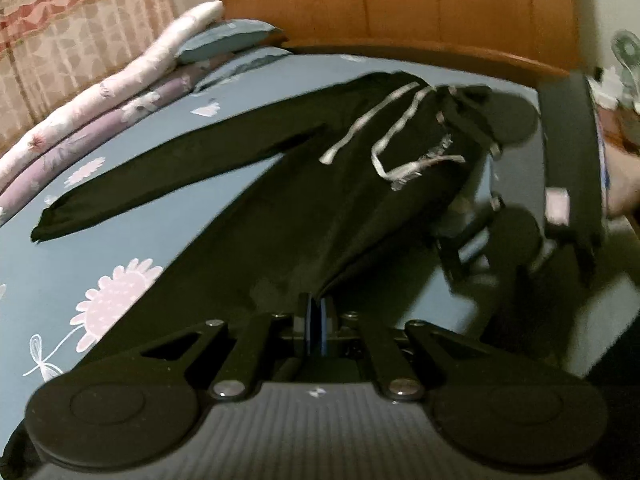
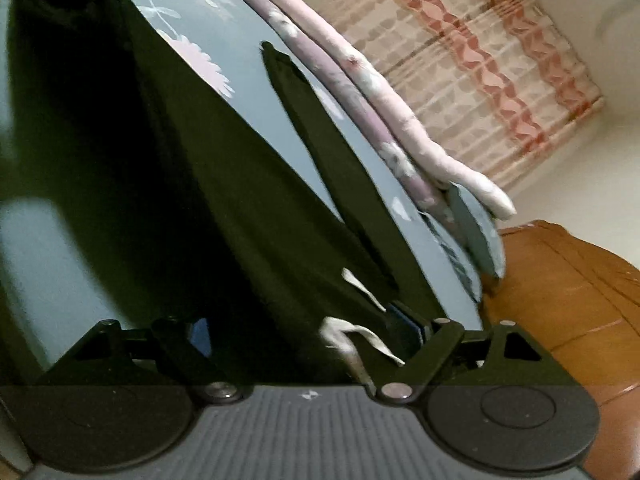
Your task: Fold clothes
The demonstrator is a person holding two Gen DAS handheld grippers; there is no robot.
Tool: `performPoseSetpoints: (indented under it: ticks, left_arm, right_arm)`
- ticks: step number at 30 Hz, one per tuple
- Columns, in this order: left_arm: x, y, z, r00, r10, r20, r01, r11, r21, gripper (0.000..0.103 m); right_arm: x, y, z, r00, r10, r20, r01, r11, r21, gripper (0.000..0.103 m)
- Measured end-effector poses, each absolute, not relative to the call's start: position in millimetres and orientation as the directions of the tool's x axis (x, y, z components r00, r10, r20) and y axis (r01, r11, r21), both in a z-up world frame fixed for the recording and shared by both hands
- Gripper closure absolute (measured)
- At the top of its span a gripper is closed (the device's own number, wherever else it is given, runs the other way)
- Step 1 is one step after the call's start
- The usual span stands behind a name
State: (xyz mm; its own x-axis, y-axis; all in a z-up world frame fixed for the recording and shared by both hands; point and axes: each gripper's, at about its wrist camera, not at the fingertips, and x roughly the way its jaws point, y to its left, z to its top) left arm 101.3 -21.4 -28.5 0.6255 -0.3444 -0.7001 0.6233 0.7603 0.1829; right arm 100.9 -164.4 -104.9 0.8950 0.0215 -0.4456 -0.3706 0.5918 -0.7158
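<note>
Blurred by motion at three o'clock of the left wrist view: the black two-finger right gripper (image 1: pixel 476 168), with jaw gap hard to read there. Cut off by the edge beside it, a bare forearm (image 1: pixel 624 188). Hidden between the shut pads of the left gripper (image 1: pixel 319 320): the hem of the black drawstring trousers (image 1: pixel 280 200). Smeared at six o'clock of the right wrist view: white cotton drawstrings (image 2: pixel 352 340).

Black trousers (image 1: pixel 248 216); blue, seemingly floral bedsheet (image 1: pixel 48 280).
</note>
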Motion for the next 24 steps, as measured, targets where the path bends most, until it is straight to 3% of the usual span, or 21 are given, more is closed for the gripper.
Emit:
performPoseSetpoints:
  ticks: [3,5,6,8,13,17,19,23,24]
  left_arm:
    - [98.5,-23.4,-35.6,0.594,-0.347,-0.726,0.649,0.740,0.176,0.100]
    - [97.8,-24.5,-41.2,0.573,-0.345,-0.743,0.663,0.729,0.172,0.100]
    - [97.7,-25.0,-44.2,0.563,-0.342,-0.752,0.669,0.724,0.171,0.100]
    - [97.1,-26.8,-50.8,0.545,-0.331,-0.770,0.680,0.712,0.174,0.098]
    - [92.0,-28.6,-59.3,0.516,-0.299,-0.803,0.698,0.690,0.192,0.094]
    - [86.9,-21.1,-49.0,0.521,-0.309,-0.796,0.702,0.686,0.193,0.087]
    - [89.1,-16.0,-40.8,0.548,-0.312,-0.776,0.681,0.705,0.197,0.081]
    - [104.2,-7.2,-28.4,0.614,-0.302,-0.729,0.591,0.788,0.172,0.062]
    - [110.1,-7.0,-27.8,0.629,-0.288,-0.722,0.558,0.814,0.162,0.062]
  right_arm:
    - [100.0,-177.5,-97.1,0.869,0.034,-0.494,-0.403,0.627,-0.667,0.033]
    - [99.9,-186.8,-94.2,0.820,0.092,-0.564,-0.485,0.636,-0.601,0.053]
    - [99.1,-191.0,-95.1,0.795,0.109,-0.597,-0.517,0.635,-0.573,0.056]
    - [97.4,-195.5,-101.1,0.758,0.123,-0.641,-0.562,0.621,-0.547,0.073]
    - [95.5,-205.7,-97.4,0.699,0.154,-0.698,-0.606,0.646,-0.464,0.074]
    - [90.8,-229.8,-77.3,0.655,0.216,-0.724,-0.590,0.744,-0.312,0.065]
    - [91.1,-248.2,-69.5,0.660,0.220,-0.718,-0.537,0.807,-0.247,0.055]
    - [114.3,-305.8,-59.4,0.690,0.188,-0.699,-0.313,0.948,-0.055,0.052]
    - [118.3,-321.6,-58.2,0.699,0.176,-0.693,-0.246,0.969,-0.002,0.051]
